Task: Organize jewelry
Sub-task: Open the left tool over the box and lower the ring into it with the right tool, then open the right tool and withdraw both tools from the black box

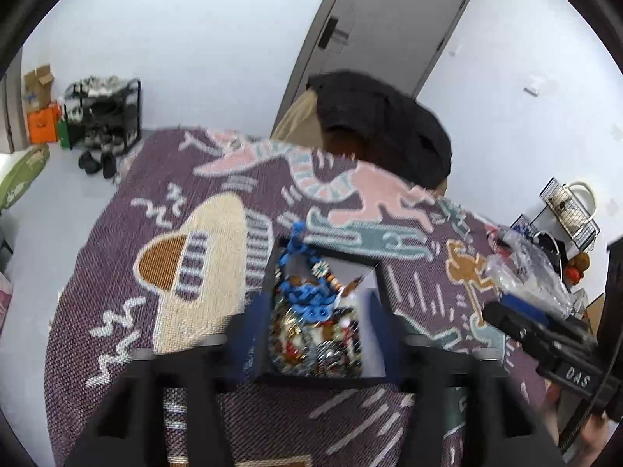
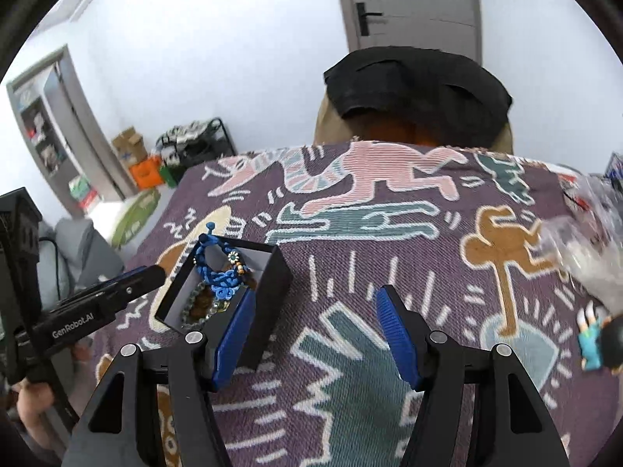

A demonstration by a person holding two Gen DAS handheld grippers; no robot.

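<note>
Jewelry (image 1: 317,323) fills one black box (image 2: 281,276) on one patterned cloth (image 2: 389,257); both grippers' jaws stand open, empty.

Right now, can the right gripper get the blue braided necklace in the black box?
Probably yes. The right gripper is open, the black box has no lid, and the blue braided necklace lies on top.

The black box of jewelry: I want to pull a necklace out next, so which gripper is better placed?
Probably left. The left gripper is open straddling the black box, above the blue necklace. The right gripper is open over bare blanket beside it.
</note>
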